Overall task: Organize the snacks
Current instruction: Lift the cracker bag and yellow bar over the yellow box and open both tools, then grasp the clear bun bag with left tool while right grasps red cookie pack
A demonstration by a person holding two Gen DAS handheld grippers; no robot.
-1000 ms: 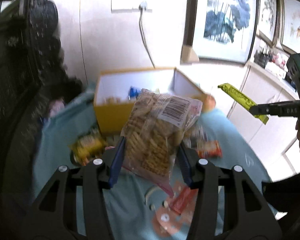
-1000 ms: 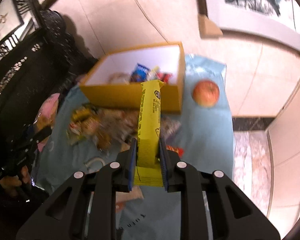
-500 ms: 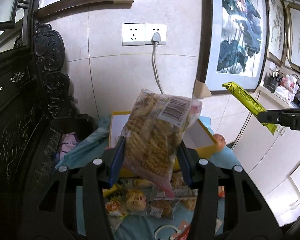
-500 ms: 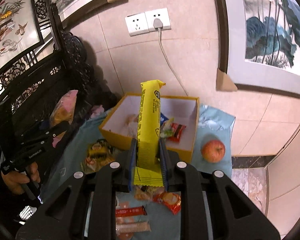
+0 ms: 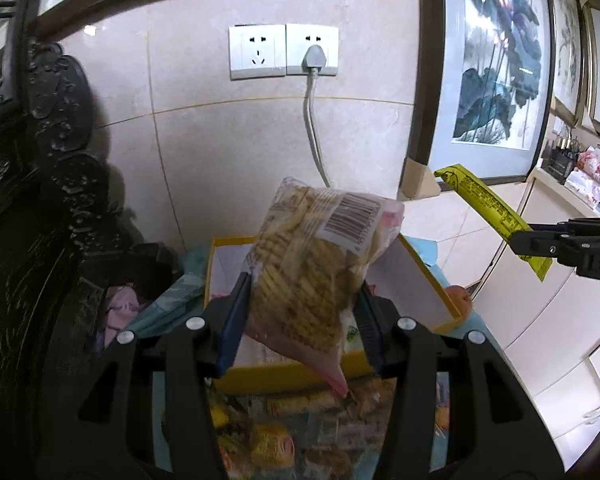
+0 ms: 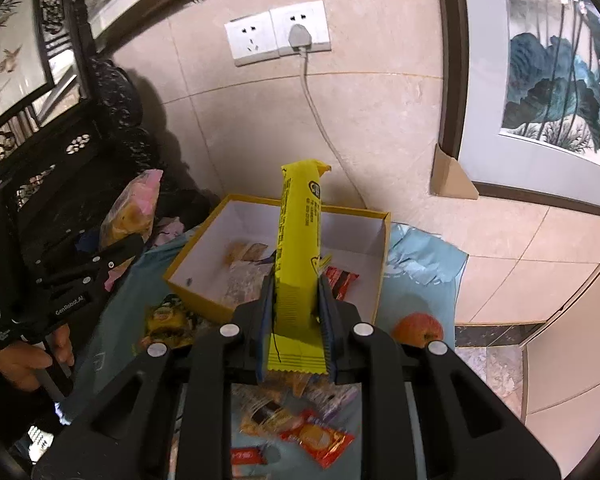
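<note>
My left gripper (image 5: 300,316) is shut on a clear bag of biscuits (image 5: 316,264) with a barcode label, held up in front of the yellow box (image 5: 428,280). My right gripper (image 6: 296,312) is shut on a long yellow snack bar (image 6: 298,248), held upright above the near side of the yellow box (image 6: 204,284). The box has white inner walls and holds a few small snack packets (image 6: 244,254). The bar and right gripper also show in the left wrist view (image 5: 488,208). The left gripper with its bag shows in the right wrist view (image 6: 128,216).
Several loose snack packets (image 6: 312,436) lie on the light blue cloth (image 6: 424,256) before the box. An apple (image 6: 418,328) sits right of the box. A tiled wall with sockets (image 5: 284,52), a dark carved chair (image 5: 60,184) and framed paintings (image 5: 496,64) surround the table.
Both grippers have lifted and tilted up with their snacks, so the wall and sockets fill more of each view. The box sits lower and nearer in both views.
</note>
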